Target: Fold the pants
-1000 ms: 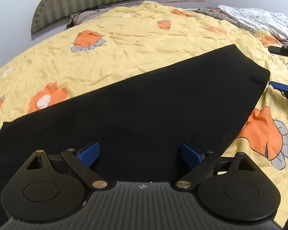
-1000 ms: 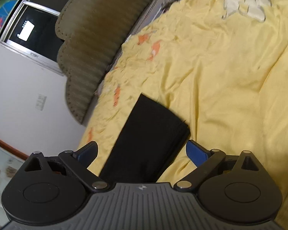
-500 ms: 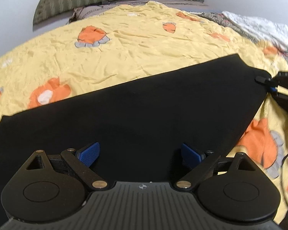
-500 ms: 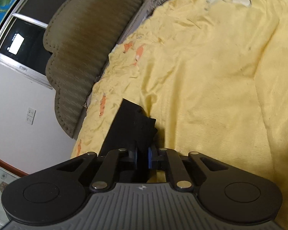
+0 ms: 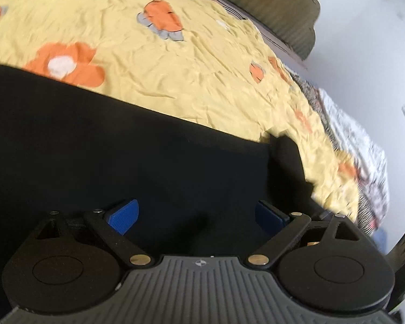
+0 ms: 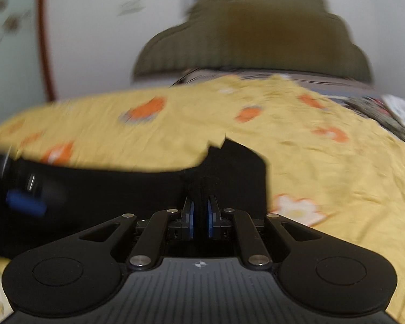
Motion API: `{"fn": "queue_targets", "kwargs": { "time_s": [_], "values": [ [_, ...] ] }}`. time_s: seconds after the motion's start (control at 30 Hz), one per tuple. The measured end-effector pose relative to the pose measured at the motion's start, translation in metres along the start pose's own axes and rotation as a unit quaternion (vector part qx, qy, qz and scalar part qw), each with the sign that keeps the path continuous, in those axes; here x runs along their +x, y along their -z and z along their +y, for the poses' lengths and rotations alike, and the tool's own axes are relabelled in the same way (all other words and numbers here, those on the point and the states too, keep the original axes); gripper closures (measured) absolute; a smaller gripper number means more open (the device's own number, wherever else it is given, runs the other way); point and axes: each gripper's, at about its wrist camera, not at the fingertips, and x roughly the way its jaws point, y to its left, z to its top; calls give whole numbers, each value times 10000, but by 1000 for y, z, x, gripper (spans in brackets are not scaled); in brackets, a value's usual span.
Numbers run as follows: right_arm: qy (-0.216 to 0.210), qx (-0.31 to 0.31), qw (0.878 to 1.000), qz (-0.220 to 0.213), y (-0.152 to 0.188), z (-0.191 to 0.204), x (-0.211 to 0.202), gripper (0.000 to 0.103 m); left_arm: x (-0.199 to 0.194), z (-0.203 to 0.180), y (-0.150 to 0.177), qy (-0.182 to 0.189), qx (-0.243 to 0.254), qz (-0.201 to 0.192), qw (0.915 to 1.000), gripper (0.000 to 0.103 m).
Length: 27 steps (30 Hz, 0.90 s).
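left hand-held gripper (image 5: 195, 216): jaws spread wide, hovering over the black pants (image 5: 94, 148), nothing between them | pants: on the bed's yellow flowered sheet (image 5: 175, 67) | right hand-held gripper (image 6: 199, 217): pressed together, pinching the pants' raised right end | headboard (image 6: 256, 40): far

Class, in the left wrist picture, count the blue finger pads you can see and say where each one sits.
2. One blue pad sits lower left, the other lower right, both over the black pants. The right gripper's pads are not visible in this view.

No text, label, brand or number can be read anywhere here.
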Motion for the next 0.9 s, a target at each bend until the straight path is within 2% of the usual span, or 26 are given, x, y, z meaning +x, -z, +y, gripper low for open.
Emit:
{"fn": "queue_targets", "kwargs": {
  "time_s": [0.1, 0.13, 0.2, 0.27, 0.33, 0.4, 0.43, 0.47, 0.5, 0.53, 0.63, 0.77, 0.83, 0.9],
  "values": [
    [355, -767, 9963, 171, 6, 20, 7, 94, 0, 1, -1, 64, -88, -8, 9999, 7],
    [514, -971, 9936, 245, 8, 24, 9, 90, 0, 1, -1, 67, -88, -16, 9999, 7],
    [754, -1214, 9890, 382, 9, 27, 15, 72, 1, 0, 0, 61, -70, -37, 10000, 6],
    [1068, -1412, 9835, 360, 13, 27, 18, 27, 2, 0, 1, 55, -44, -54, 10000, 6],
    [1221, -1605, 9792, 204, 15, 29, 20, 23, 2, 0, 1, 59, -37, -48, 10000, 5],
    [990, -1582, 9822, 207, 14, 27, 22, 25, 3, 0, -1, 94, -95, -12, 9999, 5],
    [850, -1553, 9840, 182, 13, 26, 21, 35, 4, 0, -2, 172, -153, 28, 9997, 5],
    [786, -1524, 9851, 154, 12, 25, 21, 60, 6, 1, -4, 291, -226, 83, 9993, 5],
    [742, -1463, 9864, 140, 11, 24, 20, 74, 8, 1, -6, 439, -323, 164, 9984, 5],
    [716, -1396, 9876, 107, 10, 24, 19, 92, 12, 1, -8, 648, -469, 305, 9963, 5],
    [590, -1536, 9862, -163, 10, 33, 2, 94, 23, -1, -9, 1194, -758, 641, 9879, 5],
    [-96, -1723, 9841, -415, 10, 56, -26, 94, 33, -5, -7, 1724, -1132, 736, 9757, 5],
    [-333, -1945, 9792, -469, 12, 70, -35, 94, 34, -6, -6, 1849, -1297, 665, 9719, 4],
    [-557, -2025, 9764, -507, 13, 81, -41, 94, 34, -5, -7, 1774, -1432, 589, 9719, 6]
  ]
}}
